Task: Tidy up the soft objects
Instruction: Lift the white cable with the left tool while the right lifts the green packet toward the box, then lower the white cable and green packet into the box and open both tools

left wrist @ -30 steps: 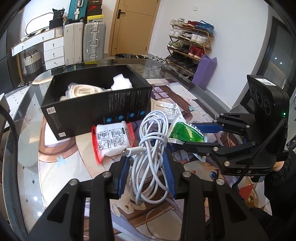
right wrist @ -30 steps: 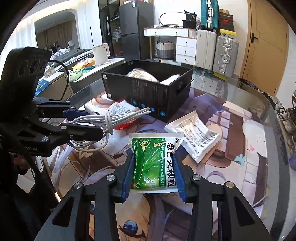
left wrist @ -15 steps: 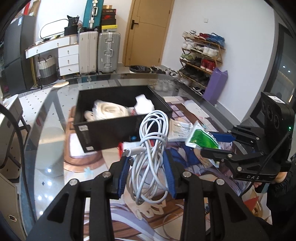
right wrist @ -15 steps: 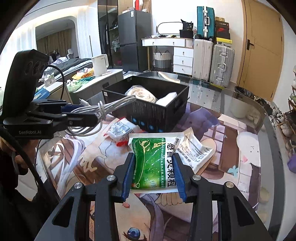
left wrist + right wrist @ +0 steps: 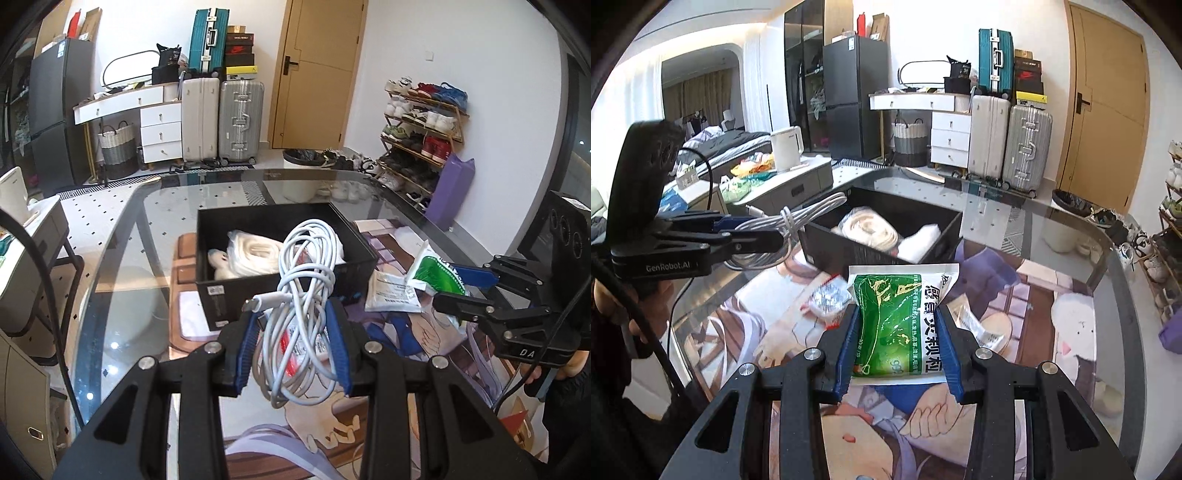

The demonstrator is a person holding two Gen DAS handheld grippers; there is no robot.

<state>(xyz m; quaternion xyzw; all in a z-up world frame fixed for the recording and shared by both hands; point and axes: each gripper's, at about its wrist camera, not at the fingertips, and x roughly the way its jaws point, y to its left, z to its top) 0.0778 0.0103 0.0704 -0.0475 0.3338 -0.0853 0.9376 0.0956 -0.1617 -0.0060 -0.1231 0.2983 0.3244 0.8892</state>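
**Two loads in the air, one box to fill**

I start with the glass table (image 5: 122,236), the biggest thing before me, with a printed mat (image 5: 783,332) spread over its near part. On it sits one black box (image 5: 258,295), open at the top, and that is where I judge both of my loads belong.

My left gripper (image 5: 295,332) is clenched on one bundle of white cable (image 5: 306,280), lifted clear of the mat, with its top loops in line with the box's near wall. My right gripper (image 5: 895,339) is closed on one green packet (image 5: 901,325), also raised, on the near side of the box and to its right.

To do this step well, I think I should carry each load fully over the rim before I loosen the grip. The cable hangs in slack loops below my fingers, so it could catch on the wall; I would lift it higher and drop it in the free part of the box. I would bring the tools in one after the other so they do not meet above the opening.

By my count the box holds two pale things: a wrapped white roll (image 5: 255,251) and a white wad (image 5: 923,240). Left on the mat are two items, one white sachet (image 5: 391,293) and one red-edged pack (image 5: 827,299).
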